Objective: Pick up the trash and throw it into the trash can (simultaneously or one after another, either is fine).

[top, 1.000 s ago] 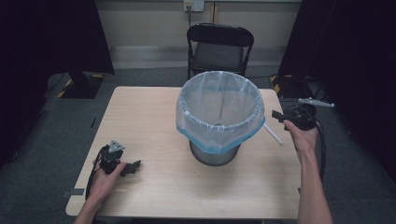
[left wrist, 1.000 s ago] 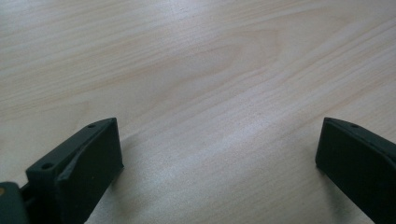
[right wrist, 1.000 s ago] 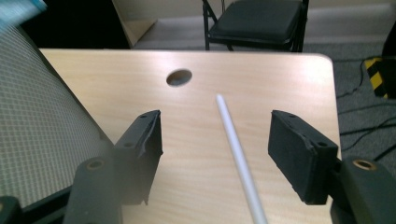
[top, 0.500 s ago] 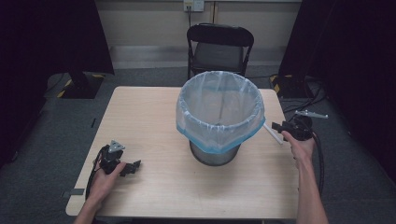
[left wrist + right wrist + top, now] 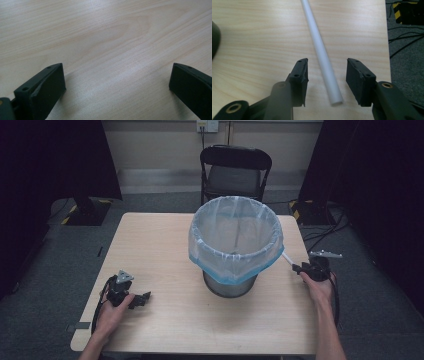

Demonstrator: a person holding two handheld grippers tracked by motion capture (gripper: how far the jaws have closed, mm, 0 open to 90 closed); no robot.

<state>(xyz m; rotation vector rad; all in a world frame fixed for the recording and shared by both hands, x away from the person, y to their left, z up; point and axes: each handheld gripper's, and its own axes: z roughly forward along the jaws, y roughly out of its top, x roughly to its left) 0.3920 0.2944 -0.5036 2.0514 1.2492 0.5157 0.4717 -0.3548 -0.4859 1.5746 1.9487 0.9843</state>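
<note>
A white tube (image 5: 317, 37) lies on the wooden table (image 5: 150, 240), just right of a metal bin (image 5: 230, 285) lined with a pale blue bag (image 5: 235, 227). In the high view the tube (image 5: 288, 259) pokes out from behind the bag's edge. My right gripper (image 5: 327, 65) is open and low over the table. Its jaws stand either side of the tube's near end without touching it. From above, the right gripper (image 5: 298, 268) is at the table's right edge. My left gripper (image 5: 145, 297) rests open on the table's front left, and bare wood lies between the left gripper (image 5: 117, 72) jaws.
A black folding chair (image 5: 235, 170) stands behind the table. Cables (image 5: 325, 227) run over the floor at the right. The bin's dark base (image 5: 214, 40) is at the left of the right gripper view. The table's right edge (image 5: 387, 50) runs close beside the tube.
My right gripper has come down and nearer along the table's right edge, ending with its jaws around the tube's end. The left gripper has stayed put.
</note>
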